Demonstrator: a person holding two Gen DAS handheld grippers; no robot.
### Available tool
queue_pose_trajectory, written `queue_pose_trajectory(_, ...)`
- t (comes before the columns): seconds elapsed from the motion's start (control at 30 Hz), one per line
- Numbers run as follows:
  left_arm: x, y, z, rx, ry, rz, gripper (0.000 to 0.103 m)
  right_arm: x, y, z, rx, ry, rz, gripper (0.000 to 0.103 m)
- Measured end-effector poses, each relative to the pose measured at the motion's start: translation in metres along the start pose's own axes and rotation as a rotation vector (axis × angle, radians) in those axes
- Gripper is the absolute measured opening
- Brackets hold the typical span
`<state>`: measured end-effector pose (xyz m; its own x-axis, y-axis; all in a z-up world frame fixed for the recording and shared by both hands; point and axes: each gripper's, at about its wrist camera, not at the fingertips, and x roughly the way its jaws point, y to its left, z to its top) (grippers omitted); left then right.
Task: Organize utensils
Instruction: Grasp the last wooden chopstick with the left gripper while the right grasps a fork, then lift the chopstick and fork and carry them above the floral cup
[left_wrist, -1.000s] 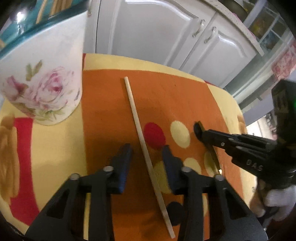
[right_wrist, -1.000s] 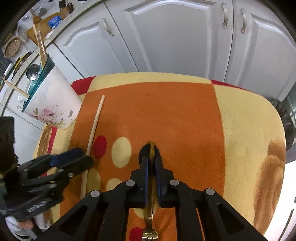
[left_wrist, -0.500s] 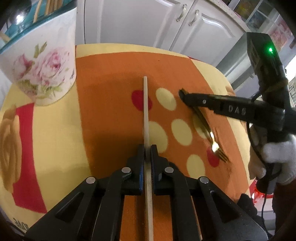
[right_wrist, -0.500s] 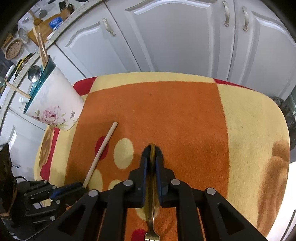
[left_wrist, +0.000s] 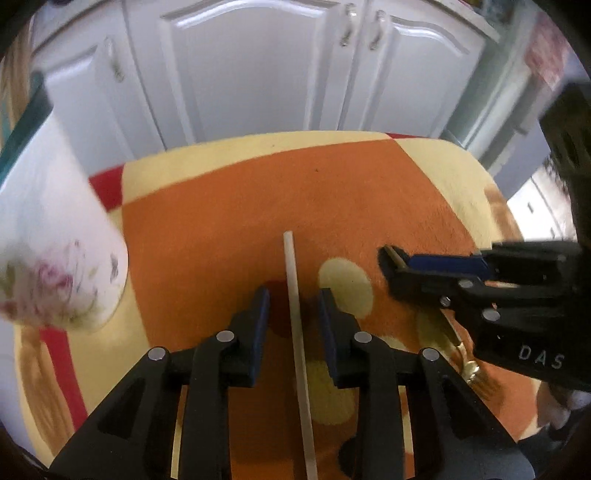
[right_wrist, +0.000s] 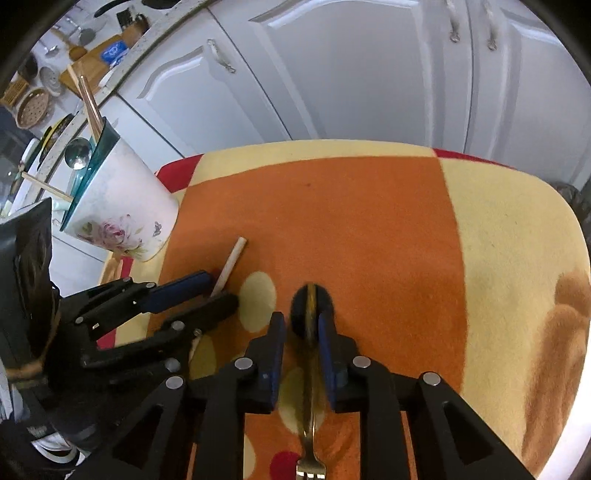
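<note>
Two hand-held grippers opening: left hand-held gripper (left_wrist: 291, 299) straddles chopstick (left_wrist: 295, 314) untouched, right hand-held gripper (right_wrist: 301, 325) loosening around fork (right_wrist: 309, 406)

Pale chopstick (left_wrist: 295, 310) and gold fork (right_wrist: 309, 406) lie on cloth.

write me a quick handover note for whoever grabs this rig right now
Left claw: jaws opening, chopstick between them, not gripped.
Right claw: jaws opening, fork between them, not gripped.
Both utensils lie on the orange cloth. The floral holder stands at the left and already has a spoon and chopsticks in it.
Left to do: put the chopstick and fork into the holder.
</note>
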<state>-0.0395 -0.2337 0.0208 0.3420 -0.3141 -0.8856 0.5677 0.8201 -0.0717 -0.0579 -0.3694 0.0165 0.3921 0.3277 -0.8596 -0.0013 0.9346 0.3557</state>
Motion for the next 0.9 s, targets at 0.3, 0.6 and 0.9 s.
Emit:
queue_pose_trajectory(0.3, -0.047, 0.033, -0.012, -0.127, -0.057, -0.080, 0.004, -0.022, 0.012, 0.000, -0.041, -0.045, -0.029, 0.006)
queue_pose_trajectory(0.6, -0.126, 0.054, -0.026, -0.189, -0.226, -0.118, 0.004, -0.080, 0.045, -0.008, -0.114, -0.158, 0.017, 0.006)
queue_pose_trajectory(0.9, -0.163, 0.062, -0.026, -0.212, -0.328, -0.105, 0.004, -0.104, 0.067, -0.013, -0.166, -0.208, 0.023, 0.006)
